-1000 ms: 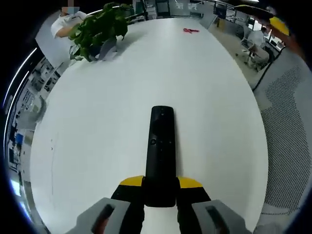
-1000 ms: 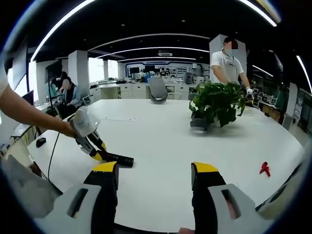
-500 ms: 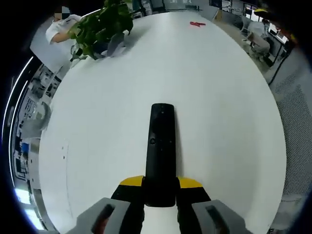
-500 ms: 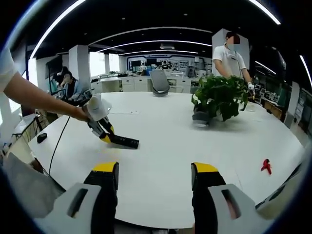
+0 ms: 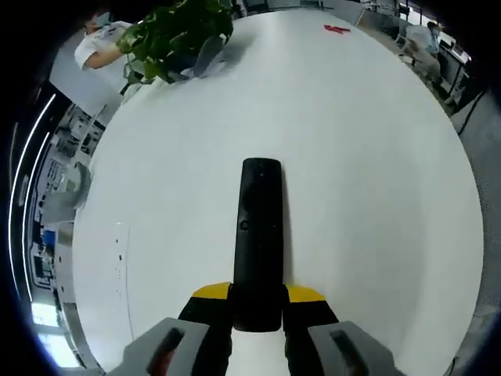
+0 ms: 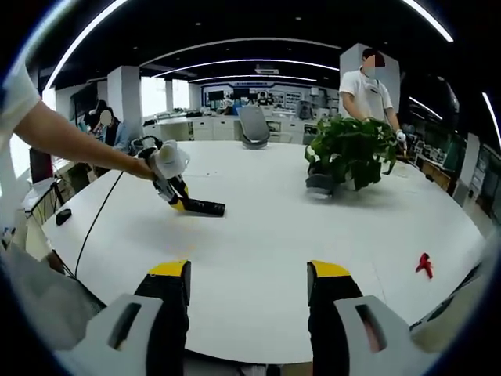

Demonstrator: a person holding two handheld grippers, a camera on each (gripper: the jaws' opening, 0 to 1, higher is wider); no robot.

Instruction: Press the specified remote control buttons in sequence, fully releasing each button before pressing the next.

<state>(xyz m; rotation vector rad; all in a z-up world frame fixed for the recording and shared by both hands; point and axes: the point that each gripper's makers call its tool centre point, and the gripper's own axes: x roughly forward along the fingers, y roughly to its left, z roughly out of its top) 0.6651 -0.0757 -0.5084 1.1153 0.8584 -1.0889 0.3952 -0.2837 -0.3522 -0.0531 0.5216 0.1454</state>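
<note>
Left claw point(image 5: 257, 301) is clenched on the near end of the black remote control point(image 5: 258, 235), and the remote runs straight out from the jaws toward twelve o'clock in the left gripper view, button face up, a small round button point(image 5: 245, 225) visible partway along. From the right gripper view the same remote point(image 6: 202, 207) sits at about ten o'clock, held above the white bench point(image 6: 258, 235) or just on it; I cannot tell which from here. The left claw point(image 6: 178, 203) grips it at the end nearest the person's hand.

Right claw point(image 6: 249, 294) is released, jaws standing wide with nothing between them, and well apart from the remote. So no button is being pressed yet; the step in hand looks like bringing the pressing claw across.

To do it well: settle the remote flat and steady first, keep the left grip on the tail end so the keys stay uncovered. Bring the right claw in from above, one jaw tip over the target key, press straight down, then lift fully off before the next.

Watch the potted plant point(image 6: 351, 160) at one o'clock and the small red object point(image 6: 423, 266) at four o'clock; both are well clear of the path.
</note>
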